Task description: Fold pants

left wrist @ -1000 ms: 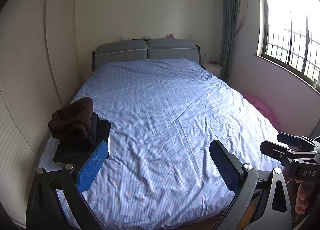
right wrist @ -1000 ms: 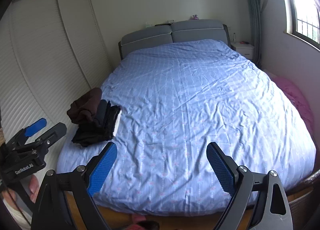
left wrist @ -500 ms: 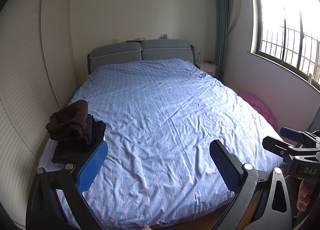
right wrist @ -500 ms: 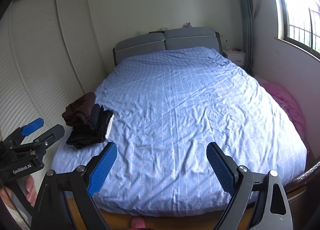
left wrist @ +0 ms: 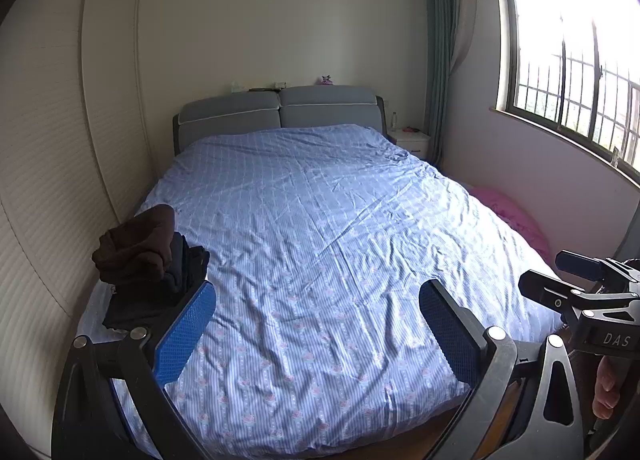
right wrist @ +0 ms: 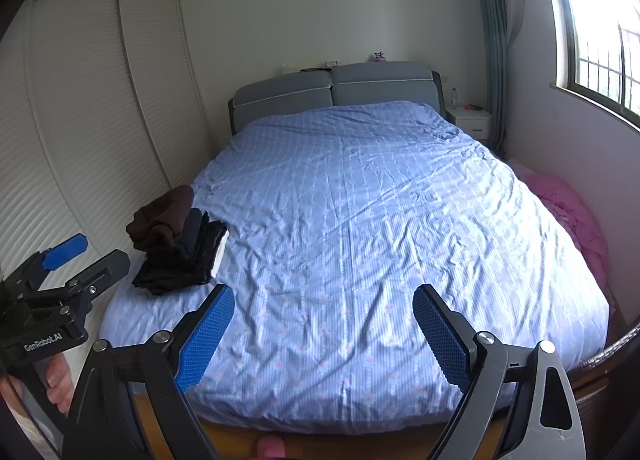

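A pile of dark clothes, brown on top of black (left wrist: 148, 264), lies at the near left edge of the blue bed (left wrist: 320, 244); it also shows in the right wrist view (right wrist: 176, 240). My left gripper (left wrist: 316, 320) is open and empty, held off the foot of the bed, to the right of the pile. My right gripper (right wrist: 322, 324) is open and empty, also off the foot of the bed. Each gripper shows at the edge of the other's view: the right one (left wrist: 580, 292), the left one (right wrist: 64, 284).
White louvred wardrobe doors (left wrist: 48, 164) run along the left side of the bed. A pink blanket (right wrist: 568, 212) lies on the floor to the right. A grey headboard (left wrist: 280, 108), a white nightstand (right wrist: 470, 120) and a barred window (left wrist: 576, 72) are at the back and right.
Both grippers have drawn back and tilted up a little, so the bed looks farther off and more wall shows. Jaws stay open. The clothes have not moved.
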